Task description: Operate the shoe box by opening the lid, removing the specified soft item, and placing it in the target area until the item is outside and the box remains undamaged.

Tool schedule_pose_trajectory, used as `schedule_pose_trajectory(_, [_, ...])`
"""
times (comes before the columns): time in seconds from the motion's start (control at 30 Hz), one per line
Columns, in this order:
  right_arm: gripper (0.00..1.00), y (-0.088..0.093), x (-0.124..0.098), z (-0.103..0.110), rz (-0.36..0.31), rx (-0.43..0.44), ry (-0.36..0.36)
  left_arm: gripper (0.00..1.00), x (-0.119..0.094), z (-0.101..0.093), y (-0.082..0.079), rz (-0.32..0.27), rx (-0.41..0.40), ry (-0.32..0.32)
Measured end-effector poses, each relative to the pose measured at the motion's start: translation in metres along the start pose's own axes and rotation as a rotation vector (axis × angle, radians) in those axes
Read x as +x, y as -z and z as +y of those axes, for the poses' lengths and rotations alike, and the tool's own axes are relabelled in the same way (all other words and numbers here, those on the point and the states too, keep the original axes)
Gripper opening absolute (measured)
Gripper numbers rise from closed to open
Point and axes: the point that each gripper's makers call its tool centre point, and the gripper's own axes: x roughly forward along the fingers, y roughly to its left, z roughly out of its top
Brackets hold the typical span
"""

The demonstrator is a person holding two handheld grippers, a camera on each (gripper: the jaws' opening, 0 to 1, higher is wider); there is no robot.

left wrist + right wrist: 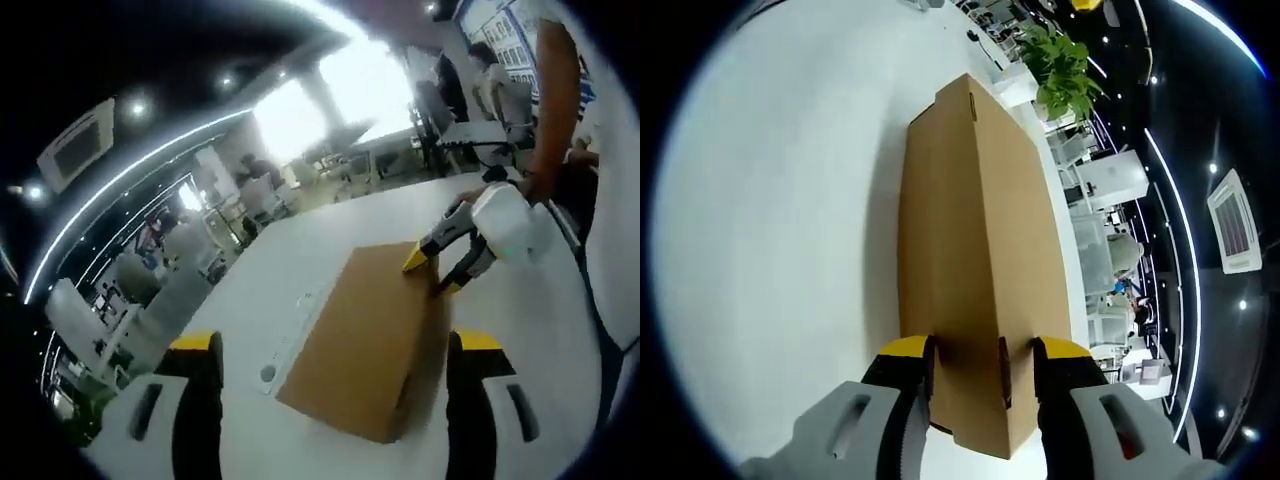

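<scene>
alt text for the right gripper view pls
The right gripper straddles the near end of a closed brown shoe box, one yellow-tipped jaw on each side of its lid edge. The box lies on a white table, with a potted plant beyond it.

No readable text, label, brand or number anywhere I look. Plain brown cardboard shoe box (367, 335) on white desk (300, 260): faces bare, no print I can make out. Blue-and-white posters (505, 35) on far wall: too small and blurred to read.
</scene>
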Motion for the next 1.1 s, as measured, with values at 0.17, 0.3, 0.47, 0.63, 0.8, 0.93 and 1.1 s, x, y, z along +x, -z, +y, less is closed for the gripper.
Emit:
schedule_pose_trajectory(0.17, [0.41,0.0,0.002,0.0,0.006,0.009,-0.004,0.94,0.004,-0.012,0.002,0.024,0.043,0.02])
schedule_pose_trajectory(0.3, [0.41,0.0,0.001,0.0,0.001,0.002,-0.006,0.88,0.009,-0.017,0.004,0.044,0.098,0.017])
schedule_pose_trajectory(0.47, [0.41,0.0,0.001,0.0,0.001,-0.001,-0.001,0.78,0.015,-0.03,0.007,0.06,0.182,0.009])
schedule_pose_trajectory(0.63, [0.41,0.0,0.001,0.0,-0.002,0.0,0.0,0.69,0.024,-0.052,0.018,0.084,0.216,0.035])
schedule_pose_trajectory(0.8, [0.41,0.0,0.001,0.0,-0.011,-0.005,-0.004,0.61,0.034,-0.061,0.035,0.14,0.256,0.025])
schedule_pose_trajectory(0.93, [0.41,0.0,0.001,0.0,-0.015,-0.002,-0.004,0.58,0.038,-0.06,0.044,0.168,0.295,0.002])
schedule_pose_trajectory(1.1, [0.38,0.0,-0.001,-0.003,-0.029,-0.001,-0.02,0.61,0.046,-0.066,0.065,0.239,0.354,-0.009])
